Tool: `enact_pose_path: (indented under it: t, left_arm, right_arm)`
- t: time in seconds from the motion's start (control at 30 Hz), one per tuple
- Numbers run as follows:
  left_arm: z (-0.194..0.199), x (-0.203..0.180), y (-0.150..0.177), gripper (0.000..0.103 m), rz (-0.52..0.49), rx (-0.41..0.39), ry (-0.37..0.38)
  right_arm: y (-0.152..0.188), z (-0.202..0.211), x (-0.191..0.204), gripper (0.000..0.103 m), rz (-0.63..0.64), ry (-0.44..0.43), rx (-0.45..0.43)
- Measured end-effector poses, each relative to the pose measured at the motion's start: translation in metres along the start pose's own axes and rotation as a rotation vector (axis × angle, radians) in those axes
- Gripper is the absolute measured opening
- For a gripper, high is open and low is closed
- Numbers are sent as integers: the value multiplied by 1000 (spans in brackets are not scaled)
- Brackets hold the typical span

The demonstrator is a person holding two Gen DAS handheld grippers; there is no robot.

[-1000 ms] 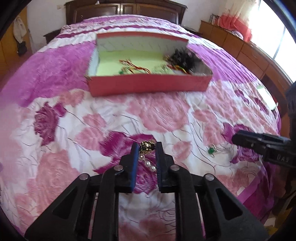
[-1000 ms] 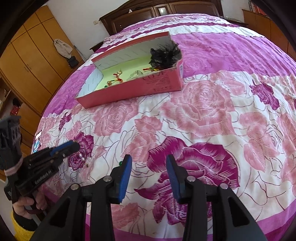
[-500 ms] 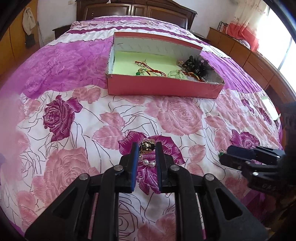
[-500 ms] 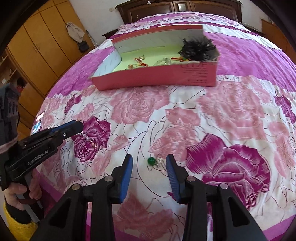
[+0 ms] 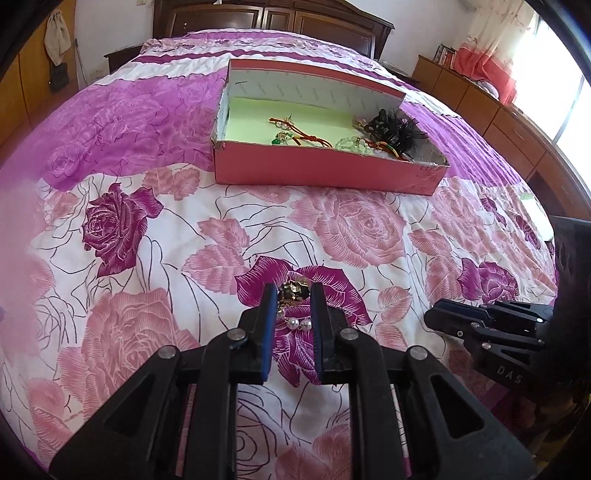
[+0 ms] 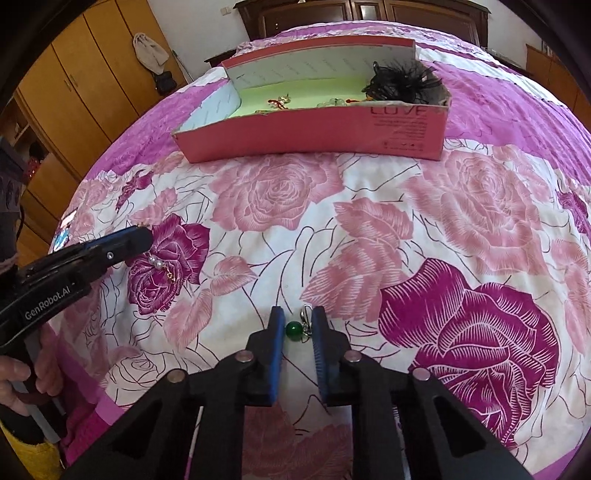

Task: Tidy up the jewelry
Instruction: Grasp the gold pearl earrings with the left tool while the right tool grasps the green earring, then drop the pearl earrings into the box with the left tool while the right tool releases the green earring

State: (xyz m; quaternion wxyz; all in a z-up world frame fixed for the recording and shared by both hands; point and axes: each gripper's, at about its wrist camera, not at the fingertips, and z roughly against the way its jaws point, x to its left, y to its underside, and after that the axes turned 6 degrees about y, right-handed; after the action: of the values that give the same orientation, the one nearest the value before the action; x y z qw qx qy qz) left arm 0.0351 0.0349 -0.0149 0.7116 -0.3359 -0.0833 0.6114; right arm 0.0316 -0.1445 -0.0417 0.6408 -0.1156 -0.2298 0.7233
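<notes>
My left gripper (image 5: 293, 291) is shut on a gold and pearl piece of jewelry (image 5: 293, 290) and holds it above the bedspread; its pearls (image 6: 158, 263) hang below the left gripper (image 6: 142, 236) in the right wrist view. My right gripper (image 6: 298, 315) has closed around a green bead earring (image 6: 293, 328), with its silver hook at the right pad. The right gripper also shows at the right edge of the left wrist view (image 5: 439, 317). The pink box (image 5: 325, 173) farther up the bed holds red cords, clear beads and a black feather piece (image 5: 393, 129).
The pink box (image 6: 310, 133) lies on a rose-patterned bedspread (image 5: 362, 229). Wooden wardrobes (image 6: 74, 85) stand to the left, a dark headboard (image 5: 273, 18) behind, a low wooden cabinet (image 5: 491, 110) on the right under a window.
My right gripper has moved down over the green bead earring and narrowed around it. My left gripper has lifted and moved toward the box with the pearl piece.
</notes>
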Motion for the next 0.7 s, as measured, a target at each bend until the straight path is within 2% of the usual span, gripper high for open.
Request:
enact_pose_path:
  t: [0.43, 0.7]
  left_arm:
    - [10, -7, -3, 10, -10, -28, -6]
    - [23, -19, -16, 10, -32, -96, -9]
  right_arm:
    - [1, 30, -25, 17, -69, -17, -70]
    - [-3, 51, -24, 17, -69, -28, -174]
